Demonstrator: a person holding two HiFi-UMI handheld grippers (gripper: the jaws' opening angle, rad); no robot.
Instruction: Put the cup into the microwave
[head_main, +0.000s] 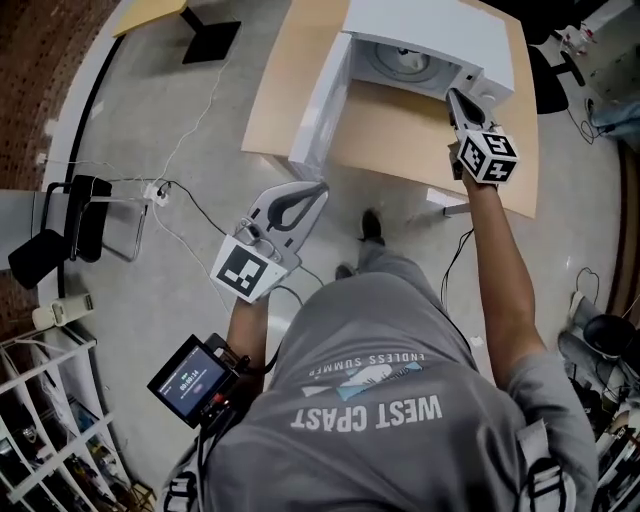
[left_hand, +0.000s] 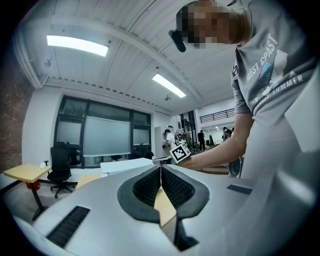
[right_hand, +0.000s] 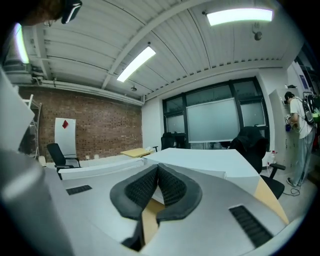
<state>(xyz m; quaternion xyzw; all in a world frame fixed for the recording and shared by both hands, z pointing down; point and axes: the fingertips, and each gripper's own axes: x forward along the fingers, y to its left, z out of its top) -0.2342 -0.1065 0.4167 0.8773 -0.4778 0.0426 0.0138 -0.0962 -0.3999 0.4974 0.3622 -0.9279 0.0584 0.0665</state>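
Note:
The white microwave (head_main: 430, 30) stands on a wooden table (head_main: 400, 140) with its door (head_main: 318, 110) swung open to the left. Inside, on the round turntable, sits a small white shape that looks like the cup (head_main: 408, 62). My right gripper (head_main: 452, 92) is shut and empty, its tip at the right front corner of the microwave's opening. In the right gripper view the right gripper (right_hand: 158, 166) has its pads together and looks over the microwave's white top (right_hand: 210, 157). My left gripper (head_main: 322, 186) is shut and empty, just short of the table's near edge. In its own view the left gripper (left_hand: 161, 167) points level towards the microwave (left_hand: 125, 164).
A power strip (head_main: 155, 190) with cables lies on the floor at left, near a black chair (head_main: 60, 230). A white wire rack (head_main: 40, 430) stands at bottom left. A second yellow table (head_main: 150, 12) is at the top left. More cables and gear crowd the right edge (head_main: 600, 350).

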